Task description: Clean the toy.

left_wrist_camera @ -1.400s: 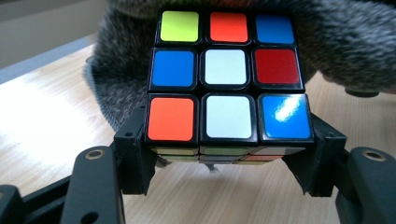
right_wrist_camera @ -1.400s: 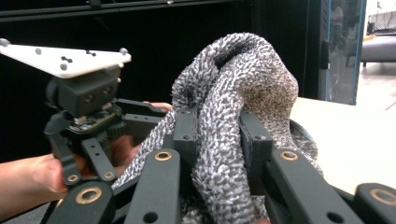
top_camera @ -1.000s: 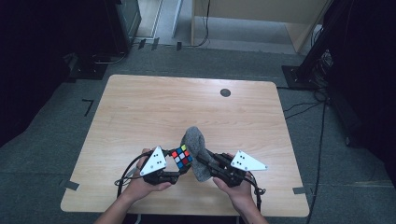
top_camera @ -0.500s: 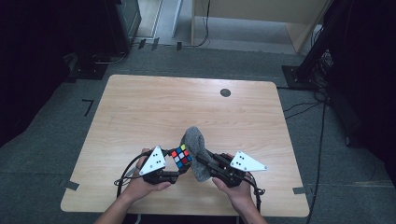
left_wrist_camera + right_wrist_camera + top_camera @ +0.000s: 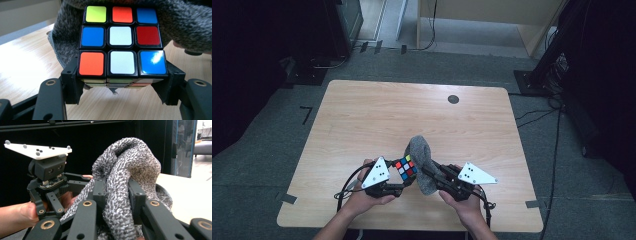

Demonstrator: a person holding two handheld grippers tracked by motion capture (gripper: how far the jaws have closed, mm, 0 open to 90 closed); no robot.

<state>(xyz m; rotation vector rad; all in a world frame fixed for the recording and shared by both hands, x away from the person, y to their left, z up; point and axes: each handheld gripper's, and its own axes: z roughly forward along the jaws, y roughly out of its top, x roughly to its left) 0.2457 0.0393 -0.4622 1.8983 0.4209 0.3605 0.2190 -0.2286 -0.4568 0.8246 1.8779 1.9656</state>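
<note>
A puzzle cube [image 5: 406, 168] with coloured stickers is clamped in my left gripper [image 5: 401, 175], held just above the table near its front edge. In the left gripper view the cube [image 5: 121, 41] sits between both black jaws, its lower corners pressed by the pads. My right gripper [image 5: 428, 175] is shut on a grey knitted cloth [image 5: 422, 162], which is bunched and lies against the cube's far side. In the right gripper view the cloth [image 5: 125, 185] bulges up between the jaws, with the left gripper's body [image 5: 48, 173] beyond it.
The light wooden table [image 5: 377, 115] has a small dark round grommet [image 5: 453, 99] at the back right. Cables trail from both grippers over the front edge. Dark stands and grey carpet surround the table.
</note>
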